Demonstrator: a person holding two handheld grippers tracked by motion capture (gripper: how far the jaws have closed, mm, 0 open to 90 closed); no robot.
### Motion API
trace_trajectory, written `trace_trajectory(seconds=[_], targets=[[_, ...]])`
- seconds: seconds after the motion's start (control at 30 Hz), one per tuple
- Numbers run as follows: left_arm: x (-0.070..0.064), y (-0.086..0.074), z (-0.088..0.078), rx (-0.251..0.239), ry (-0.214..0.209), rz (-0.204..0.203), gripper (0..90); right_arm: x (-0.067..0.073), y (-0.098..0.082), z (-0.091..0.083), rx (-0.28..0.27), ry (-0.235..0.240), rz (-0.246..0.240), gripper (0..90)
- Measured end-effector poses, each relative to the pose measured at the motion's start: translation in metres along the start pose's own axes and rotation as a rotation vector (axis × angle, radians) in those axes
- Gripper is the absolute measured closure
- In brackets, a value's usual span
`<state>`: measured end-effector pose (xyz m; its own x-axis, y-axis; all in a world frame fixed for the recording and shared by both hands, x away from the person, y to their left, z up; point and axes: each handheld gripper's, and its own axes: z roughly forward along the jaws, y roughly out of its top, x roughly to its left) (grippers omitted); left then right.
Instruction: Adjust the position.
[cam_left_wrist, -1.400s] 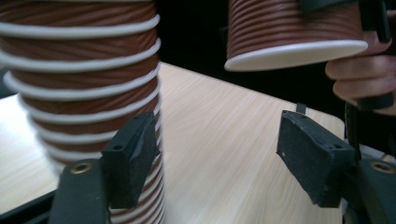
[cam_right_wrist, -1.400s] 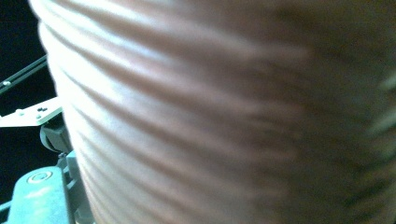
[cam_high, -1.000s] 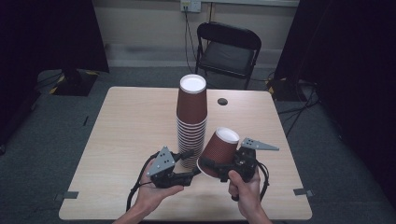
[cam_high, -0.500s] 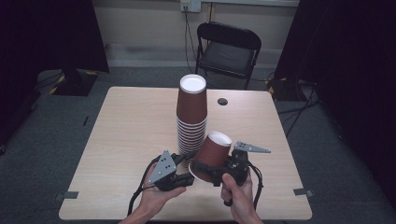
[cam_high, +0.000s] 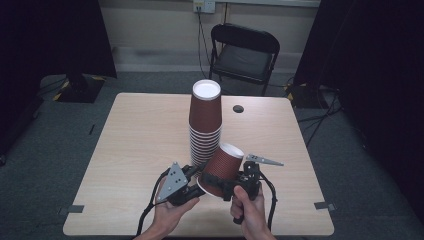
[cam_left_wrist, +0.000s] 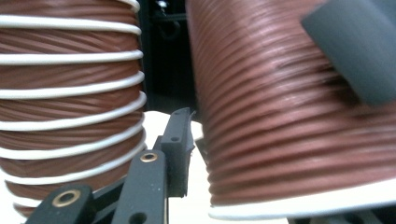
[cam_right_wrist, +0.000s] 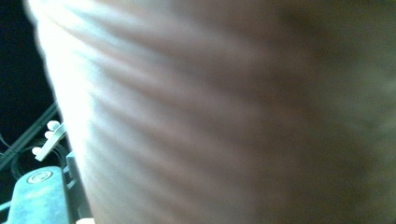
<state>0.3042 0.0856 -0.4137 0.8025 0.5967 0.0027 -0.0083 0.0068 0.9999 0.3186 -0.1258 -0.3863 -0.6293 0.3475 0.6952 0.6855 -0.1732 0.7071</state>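
A tall stack of upside-down brown paper cups (cam_high: 205, 125) with white rims stands at the middle of the table. My right gripper (cam_high: 226, 184) is shut on a single brown cup (cam_high: 223, 167), held tilted with its white base up and to the right. In the right gripper view that cup's wall (cam_right_wrist: 224, 121) is a close blur. My left gripper (cam_high: 196, 176) sits at the cup's rim end, and its jaws have just been closing. In the left gripper view the cup (cam_left_wrist: 289, 121) lies beside one finger (cam_left_wrist: 180, 140) with a thin gap; the stack (cam_left_wrist: 70, 102) is at the left.
The light wooden table (cam_high: 135, 135) has a small dark round spot (cam_high: 238, 108) near its far edge. A black folding chair (cam_high: 245, 55) stands behind it. Dark curtains hang on both sides, and cables trail from both grippers toward the near edge.
The right hand has brought the tilted cup a little left and lower, toward the left gripper. The left gripper's jaws have narrowed around the cup's rim end.
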Motion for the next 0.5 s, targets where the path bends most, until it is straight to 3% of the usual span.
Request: trace_trajectory(seconds=[0.27, 0.37, 0.43, 0.5], targets=[[-0.004, 0.000, -0.003, -0.044, 0.041, 0.034, 70.8, -0.003, -0.004, 0.004, -0.014, 0.024, 0.044, 12.7], [-0.005, -0.001, -0.003, -0.065, 0.059, 0.059, 70.3, -0.007, -0.005, 0.005, -0.022, 0.055, 0.118, 12.8], [-0.005, -0.002, -0.004, -0.080, 0.071, 0.051, 69.9, -0.012, -0.006, 0.005, -0.019, 0.074, 0.183, 13.0], [-0.007, -0.002, -0.004, -0.073, 0.080, 0.072, 70.5, -0.015, -0.008, 0.005, -0.020, 0.064, 0.201, 13.0]])
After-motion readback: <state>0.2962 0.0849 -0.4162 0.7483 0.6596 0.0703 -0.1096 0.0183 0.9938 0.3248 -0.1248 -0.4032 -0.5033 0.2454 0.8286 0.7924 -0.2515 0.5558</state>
